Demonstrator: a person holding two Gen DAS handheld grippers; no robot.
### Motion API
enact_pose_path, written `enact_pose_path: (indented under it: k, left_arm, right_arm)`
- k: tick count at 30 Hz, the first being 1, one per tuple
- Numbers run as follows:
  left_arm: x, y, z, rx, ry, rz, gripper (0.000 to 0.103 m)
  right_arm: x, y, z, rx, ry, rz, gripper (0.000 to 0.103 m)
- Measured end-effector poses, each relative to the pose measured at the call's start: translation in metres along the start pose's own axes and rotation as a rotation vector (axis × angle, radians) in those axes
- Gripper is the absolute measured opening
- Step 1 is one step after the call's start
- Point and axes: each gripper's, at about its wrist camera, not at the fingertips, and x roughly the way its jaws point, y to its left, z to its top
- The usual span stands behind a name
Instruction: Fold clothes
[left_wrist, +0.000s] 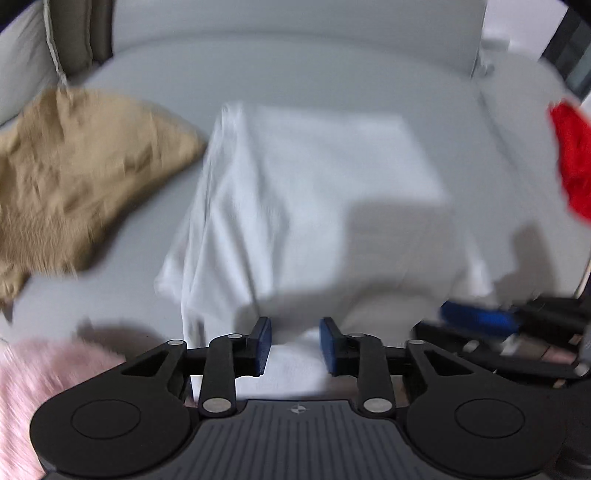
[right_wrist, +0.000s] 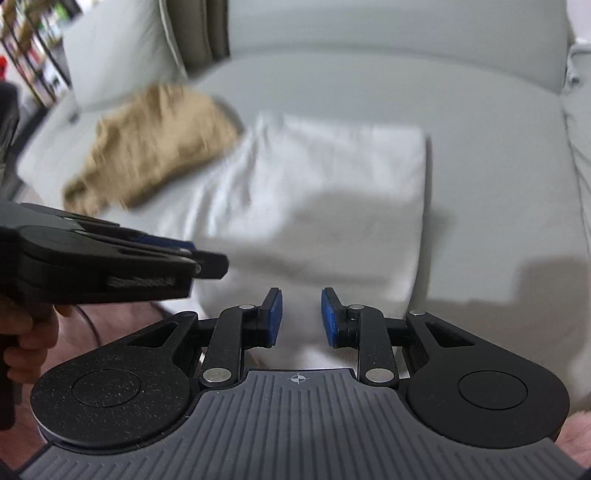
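No bin, basket or other container shows in either view; all items lie loose on the grey sofa seat (right_wrist: 480, 155).

White garment (right_wrist: 314, 206): on the middle of the seat, folded to a rough rectangle. Right edge straight, left side rumpled with long creases. Near edge runs under both my tools. Blurred in both views.

My left gripper (left_wrist: 295, 345): jaws parted, nothing between the blue pads, white cloth directly below the gap. My right gripper (right_wrist: 301, 317): same, jaws parted and empty, above the garment's near edge.

Relative to the white garment:
- tan cloth (left_wrist: 74, 177), crumpled, to its left, tip near or touching its far-left corner; cannot tell which.
- red cloth (left_wrist: 572, 162) well to its right.
- pink fuzzy cloth (left_wrist: 33, 387) near-left.
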Motion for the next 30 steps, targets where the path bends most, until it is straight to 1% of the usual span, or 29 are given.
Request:
enact_pose_path:
  k: [1,2,3,4,5,6,7,8,10,11,12,13,15,17,19,21,22,24,25,28,29,30]
  left_arm:
    - [-0.002,-0.001,-0.004,0.018,0.032,0.016,0.032]
    - [-0.001,0.000,-0.008,0.031,0.081,0.025,0.032]
    - [0.001,0.003,-0.014,0.041,0.126,0.030,0.032]
    - [0.003,0.006,-0.020,0.051,0.153,0.036,0.031]
    - [0.000,0.011,-0.025,0.051,0.162,0.041,0.028]
    - [-0.007,0.016,-0.028,0.033,0.142,0.032,0.028]
    - [-0.015,0.019,-0.027,0.008,0.111,0.009,0.030]
    - [-0.024,0.023,-0.026,-0.016,0.080,-0.013,0.032]
    - [-0.041,0.027,-0.023,-0.044,-0.006,-0.048,0.036]
    - [-0.047,0.029,-0.022,-0.052,-0.050,-0.062,0.039]
    - [-0.054,0.031,-0.020,-0.062,-0.107,-0.079,0.039]
    - [-0.057,0.032,-0.020,-0.068,-0.146,-0.091,0.040]
    - [-0.054,0.032,-0.016,-0.064,-0.184,-0.094,0.040]
    - [-0.049,0.029,-0.013,-0.052,-0.199,-0.091,0.040]
    - [-0.034,0.021,-0.006,-0.019,-0.180,-0.064,0.040]
    - [-0.022,0.016,-0.001,-0.008,-0.136,-0.034,0.040]
    - [-0.018,0.013,0.001,-0.002,-0.114,-0.020,0.040]
    - [-0.003,0.012,0.002,0.009,-0.042,0.014,0.042]
    - [0.003,0.016,0.001,-0.003,-0.011,0.020,0.046]
    - [0.010,0.025,-0.005,-0.053,0.079,0.017,0.046]
    - [0.008,0.026,-0.009,-0.065,0.092,0.013,0.045]
    - [0.005,0.028,-0.011,-0.072,0.088,0.003,0.045]
  right_arm:
    - [0.000,0.003,-0.004,-0.033,0.000,-0.016,0.029]
    - [-0.004,0.004,-0.006,-0.053,0.007,-0.026,0.029]
    - [-0.007,0.004,-0.009,-0.076,0.036,-0.047,0.029]
    - [-0.010,0.004,-0.011,-0.086,0.065,-0.059,0.028]
    - [-0.015,0.002,-0.014,-0.088,0.096,-0.066,0.028]
    - [-0.019,0.001,-0.016,-0.077,0.135,-0.085,0.028]
    - [-0.023,-0.002,-0.019,-0.065,0.164,-0.113,0.029]
    - [-0.032,-0.004,-0.023,-0.057,0.166,-0.130,0.030]
    - [-0.048,-0.011,-0.027,-0.027,0.130,-0.121,0.032]
    - [-0.054,-0.015,-0.026,0.003,0.104,-0.107,0.035]
    - [-0.060,-0.019,-0.025,0.031,0.078,-0.093,0.036]
    - [-0.065,-0.022,-0.025,0.050,0.052,-0.081,0.036]
    - [-0.068,-0.023,-0.022,0.072,0.011,-0.061,0.036]
    - [-0.066,-0.020,-0.016,0.076,-0.018,-0.041,0.036]
    - [-0.062,-0.014,-0.011,0.063,-0.023,-0.020,0.036]
    - [-0.051,-0.008,-0.007,0.035,0.006,-0.019,0.035]
    - [-0.045,-0.006,-0.005,0.022,0.030,-0.038,0.035]
    - [-0.029,0.003,-0.002,-0.006,0.079,-0.075,0.035]
    - [-0.024,0.003,-0.003,-0.013,0.103,-0.084,0.035]
    - [-0.022,0.000,-0.011,-0.010,0.162,-0.083,0.035]
    - [-0.021,-0.001,-0.013,-0.004,0.182,-0.087,0.035]
    - [-0.021,-0.004,-0.017,0.003,0.214,-0.097,0.035]
